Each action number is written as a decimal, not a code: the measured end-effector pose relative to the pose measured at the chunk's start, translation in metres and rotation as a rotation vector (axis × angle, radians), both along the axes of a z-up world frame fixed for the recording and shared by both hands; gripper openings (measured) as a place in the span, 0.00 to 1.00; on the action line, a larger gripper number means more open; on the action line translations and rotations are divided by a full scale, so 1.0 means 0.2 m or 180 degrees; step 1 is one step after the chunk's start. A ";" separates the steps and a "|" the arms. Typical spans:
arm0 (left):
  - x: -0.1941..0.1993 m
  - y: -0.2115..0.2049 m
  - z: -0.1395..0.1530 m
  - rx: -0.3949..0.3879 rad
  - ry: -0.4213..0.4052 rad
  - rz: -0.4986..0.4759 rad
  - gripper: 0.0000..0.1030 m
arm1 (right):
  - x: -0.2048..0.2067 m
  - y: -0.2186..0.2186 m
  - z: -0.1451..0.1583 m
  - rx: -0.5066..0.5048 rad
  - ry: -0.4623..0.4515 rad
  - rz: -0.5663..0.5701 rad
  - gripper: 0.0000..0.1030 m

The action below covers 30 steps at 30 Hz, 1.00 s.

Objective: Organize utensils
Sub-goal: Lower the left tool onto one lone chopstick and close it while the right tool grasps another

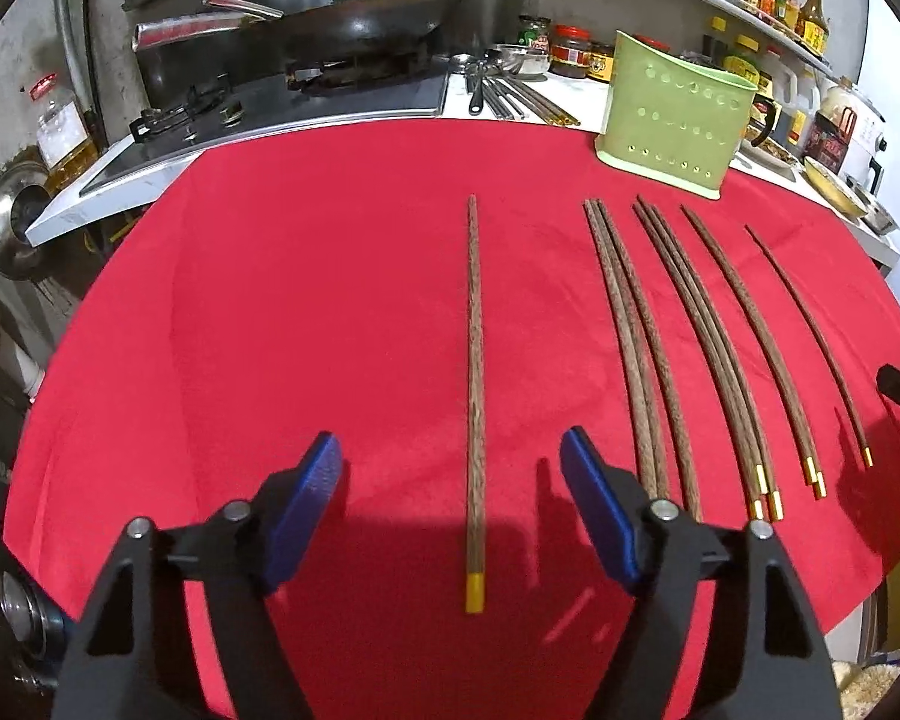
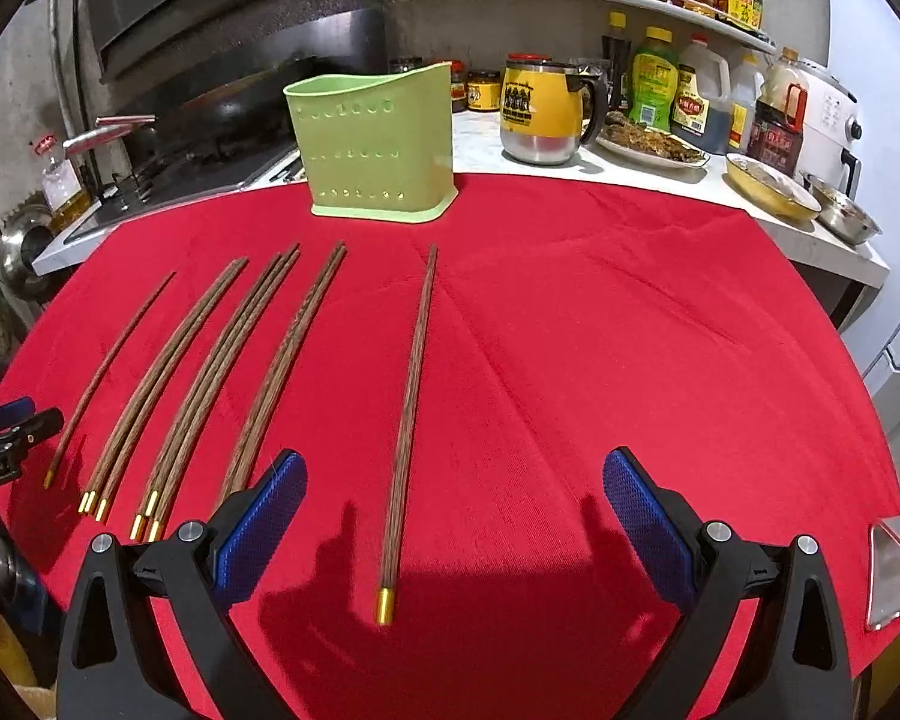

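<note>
Several brown wooden chopsticks with gold tips lie lengthwise on a red cloth [image 1: 270,300]. In the left wrist view one chopstick [image 1: 474,396] lies alone between the fingers of my open, empty left gripper [image 1: 450,468]; several more [image 1: 690,348] lie to its right. In the right wrist view another lone chopstick [image 2: 411,414] lies between the fingers of my open, empty right gripper [image 2: 453,480]; the other chopsticks [image 2: 210,378] lie to its left. A green perforated utensil holder [image 1: 675,120] [image 2: 378,144] stands upright at the cloth's far edge.
A gas stove with a wok [image 1: 354,18] is at the back left. Metal spoons and chopsticks [image 1: 504,93] lie on the counter behind the cloth. A yellow mug [image 2: 540,114], sauce bottles [image 2: 696,96], a plate of food and bowls [image 2: 771,186] line the back right.
</note>
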State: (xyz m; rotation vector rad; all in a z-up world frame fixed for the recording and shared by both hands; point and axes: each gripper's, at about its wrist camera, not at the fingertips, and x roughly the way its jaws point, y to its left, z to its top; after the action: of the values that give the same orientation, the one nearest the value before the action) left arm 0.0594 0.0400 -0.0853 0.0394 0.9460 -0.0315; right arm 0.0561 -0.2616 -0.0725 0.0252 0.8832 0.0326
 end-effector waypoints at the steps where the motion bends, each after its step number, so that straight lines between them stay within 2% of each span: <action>1: 0.01 0.00 -0.01 0.0000 0.0010 -0.0013 0.66 | 0.01 0.00 0.00 0.0001 0.0000 0.0007 0.93; 6: 0.05 -0.01 -0.02 0.0081 0.0019 -0.0029 0.65 | 0.06 0.04 -0.02 -0.0044 0.0002 0.0048 0.86; 7: 0.07 -0.01 -0.03 0.0089 0.0022 -0.0023 0.65 | 0.08 0.05 -0.03 -0.0048 0.0019 0.0067 0.81; 8: 0.08 -0.02 -0.03 0.0083 0.0026 -0.0022 0.65 | 0.09 0.05 -0.04 -0.0061 0.0043 0.0073 0.63; 9: 0.09 -0.02 -0.03 0.0078 0.0034 -0.0020 0.65 | 0.11 0.06 -0.06 -0.0060 0.0087 0.0070 0.59; 12: 0.11 -0.01 -0.05 0.0060 0.0083 -0.0007 0.65 | 0.14 0.08 -0.09 0.0003 0.0167 0.0141 0.56; 14: 0.13 0.00 -0.07 0.0039 0.0137 0.0015 0.65 | 0.15 0.09 -0.10 -0.0008 0.0187 0.0177 0.51; 18: 0.15 0.01 -0.08 0.0040 0.0156 0.0034 0.63 | 0.18 0.12 -0.13 -0.0020 0.0253 0.0193 0.50; 24: 0.16 0.00 -0.08 0.0094 0.0104 -0.0027 0.51 | 0.19 0.12 -0.15 -0.0107 0.0261 0.0164 0.48; 26: 0.16 -0.01 -0.07 0.0104 0.0092 -0.0057 0.46 | 0.19 0.12 -0.15 -0.0182 0.0220 0.0180 0.43; 30: 0.16 -0.04 -0.07 0.0130 0.0071 -0.0112 0.35 | 0.17 0.13 -0.15 -0.0299 0.0166 0.0221 0.38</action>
State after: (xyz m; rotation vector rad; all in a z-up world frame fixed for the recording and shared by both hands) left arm 0.0908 0.0319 -0.0993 0.0935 0.9683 -0.0452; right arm 0.0901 -0.2356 -0.1024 -0.0927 0.9367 0.0554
